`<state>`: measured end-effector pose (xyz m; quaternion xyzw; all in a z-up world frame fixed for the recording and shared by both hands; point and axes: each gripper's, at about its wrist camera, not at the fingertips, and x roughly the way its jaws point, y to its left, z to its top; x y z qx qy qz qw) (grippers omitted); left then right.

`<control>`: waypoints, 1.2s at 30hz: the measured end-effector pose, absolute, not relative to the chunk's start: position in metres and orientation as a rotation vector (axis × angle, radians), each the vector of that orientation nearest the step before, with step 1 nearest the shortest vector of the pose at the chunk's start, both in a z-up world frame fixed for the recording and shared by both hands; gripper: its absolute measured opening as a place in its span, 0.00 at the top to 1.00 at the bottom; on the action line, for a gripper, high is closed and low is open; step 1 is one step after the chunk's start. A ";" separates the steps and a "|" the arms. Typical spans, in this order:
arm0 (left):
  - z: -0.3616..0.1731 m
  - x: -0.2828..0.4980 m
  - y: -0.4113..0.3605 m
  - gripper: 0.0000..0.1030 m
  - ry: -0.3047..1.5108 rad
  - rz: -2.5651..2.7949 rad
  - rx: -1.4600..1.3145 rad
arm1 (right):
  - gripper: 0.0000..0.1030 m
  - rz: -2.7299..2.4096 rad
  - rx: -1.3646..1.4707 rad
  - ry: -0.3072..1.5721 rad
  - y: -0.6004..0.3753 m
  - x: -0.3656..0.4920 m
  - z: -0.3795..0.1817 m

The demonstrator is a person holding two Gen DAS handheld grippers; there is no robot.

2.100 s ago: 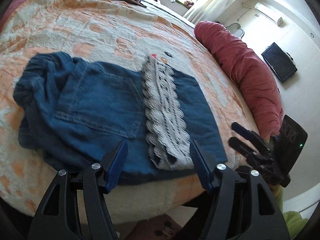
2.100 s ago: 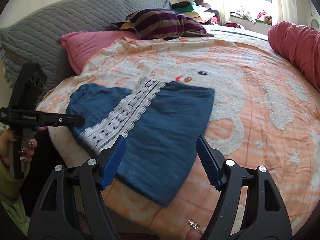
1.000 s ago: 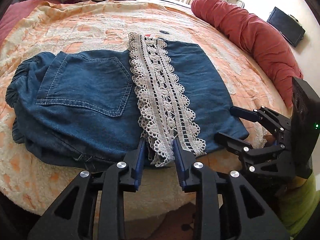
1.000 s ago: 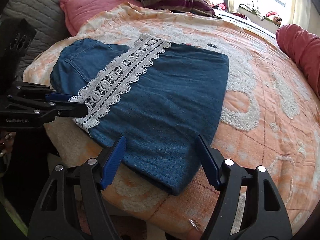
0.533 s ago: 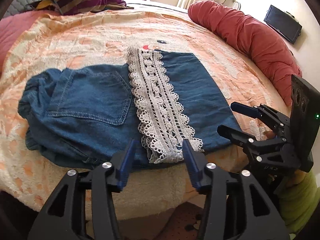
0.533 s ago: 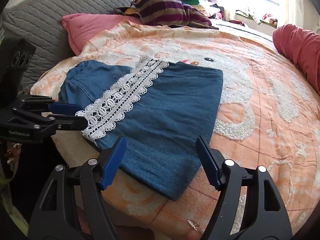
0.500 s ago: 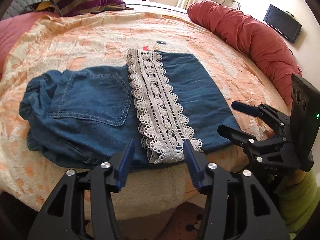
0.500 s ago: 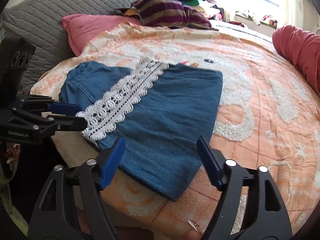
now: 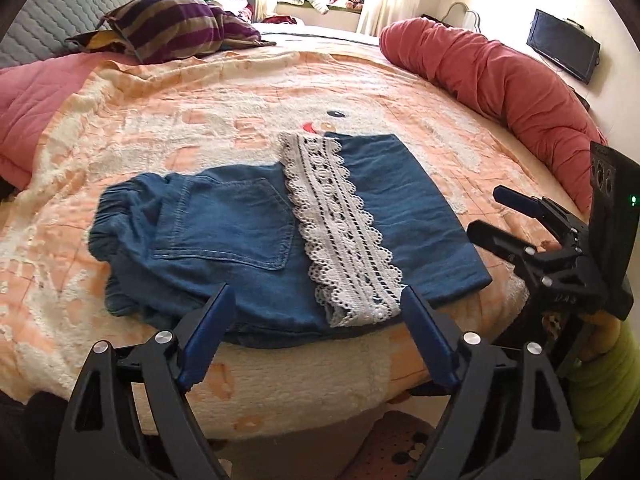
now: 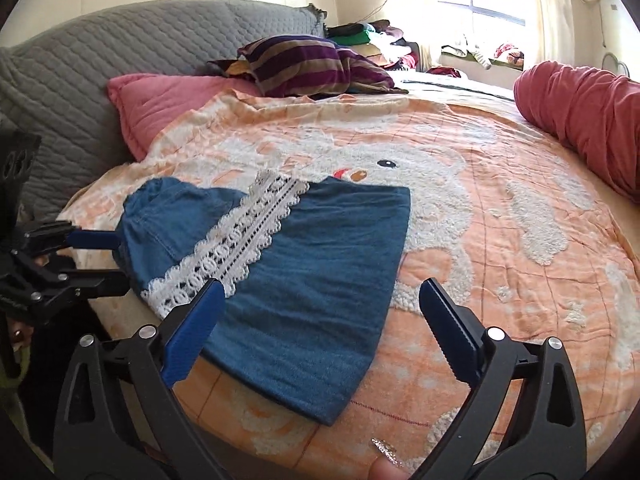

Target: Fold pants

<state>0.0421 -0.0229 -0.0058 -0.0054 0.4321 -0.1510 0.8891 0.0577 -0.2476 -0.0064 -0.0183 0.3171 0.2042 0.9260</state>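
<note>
From the left wrist view, the left tool (image 9: 316, 312) is hovering at six o'clock above the near edge of the bed (image 9: 200, 128), its jaws spreading apart with nothing between them. The pants (image 9: 248, 232) are lying folded at the centre of the orange blanket, their lace trim (image 9: 340, 228) running from twelve towards six o'clock across the denim. At three o'clock, the right tool (image 9: 486, 216) is pointing in over the bed edge, well clear of the cloth.

From the right wrist view, the right tool (image 10: 320, 304) is also widening, gripping nothing, and the pants (image 10: 312, 264) are resting below it towards nine o'clock. The left tool (image 10: 108, 256) is sitting at nine o'clock just beside the waistband end, released.
</note>
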 end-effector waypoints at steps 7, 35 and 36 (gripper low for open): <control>-0.005 0.042 0.011 0.13 0.887 -0.259 -0.072 | 0.09 0.478 -0.037 0.647 -0.228 0.069 0.017; -0.068 0.073 0.111 0.29 0.942 -0.308 -0.705 | 0.09 0.943 -0.386 1.034 0.030 0.196 0.000; -0.069 0.074 0.112 0.29 0.942 -0.309 -0.713 | 0.09 0.953 -0.385 1.050 0.036 0.198 -0.005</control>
